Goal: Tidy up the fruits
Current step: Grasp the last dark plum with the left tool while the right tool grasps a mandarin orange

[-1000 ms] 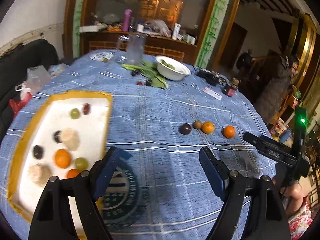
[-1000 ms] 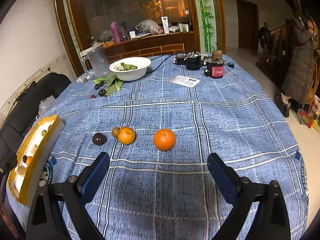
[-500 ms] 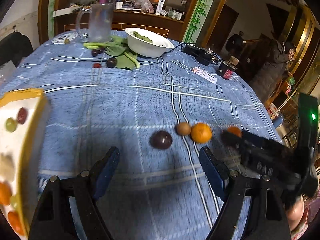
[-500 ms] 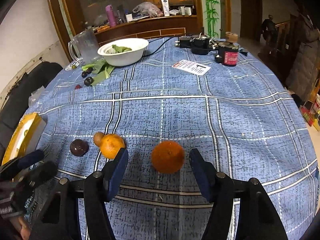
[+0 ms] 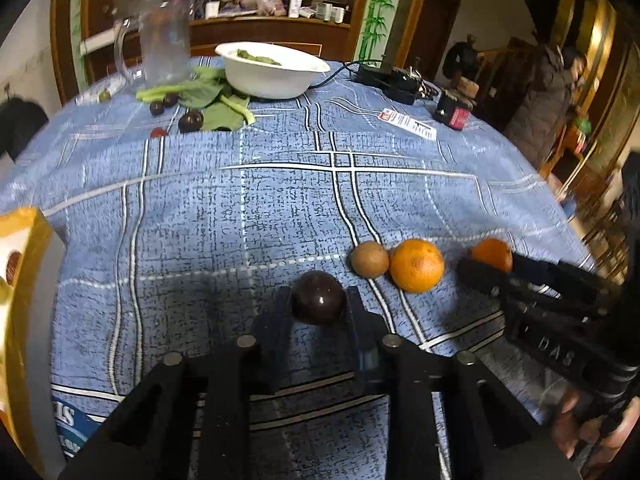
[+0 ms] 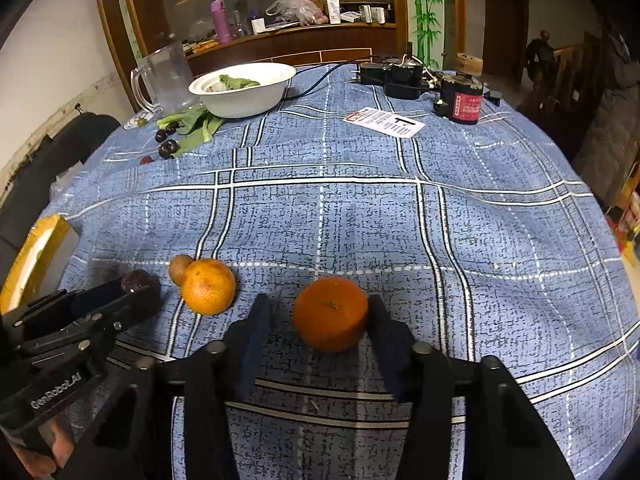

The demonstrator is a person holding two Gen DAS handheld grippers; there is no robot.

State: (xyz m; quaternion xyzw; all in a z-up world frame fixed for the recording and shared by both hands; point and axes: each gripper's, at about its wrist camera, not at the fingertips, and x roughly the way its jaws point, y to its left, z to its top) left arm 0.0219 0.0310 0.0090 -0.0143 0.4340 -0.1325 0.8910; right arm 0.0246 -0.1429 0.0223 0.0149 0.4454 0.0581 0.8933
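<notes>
Several fruits lie in a row on the blue checked tablecloth. My left gripper (image 5: 318, 300) has both fingers against a dark purple round fruit (image 5: 318, 297) on the cloth. Right of it lie a small brown fruit (image 5: 369, 259) and an orange (image 5: 417, 265). My right gripper (image 6: 318, 314) holds a second orange (image 6: 330, 313); its right finger touches the fruit and a narrow gap shows at the left finger. The yellow-rimmed tray (image 5: 16, 240) with fruit sits at the far left, also seen in the right wrist view (image 6: 32, 256).
At the back stand a white bowl of greens (image 5: 272, 69), a clear jug (image 5: 164, 46), loose leaves and dark small fruits (image 5: 191, 121), a paper tag (image 6: 384, 121), a red-black jar (image 6: 462, 98) and a black power strip (image 6: 390, 74). The table edge curves away right.
Both grippers moved forward and down to the fruit row and narrowed. The left one closed around the dark fruit, the right one around the right-hand orange. The tray slid out to the left.
</notes>
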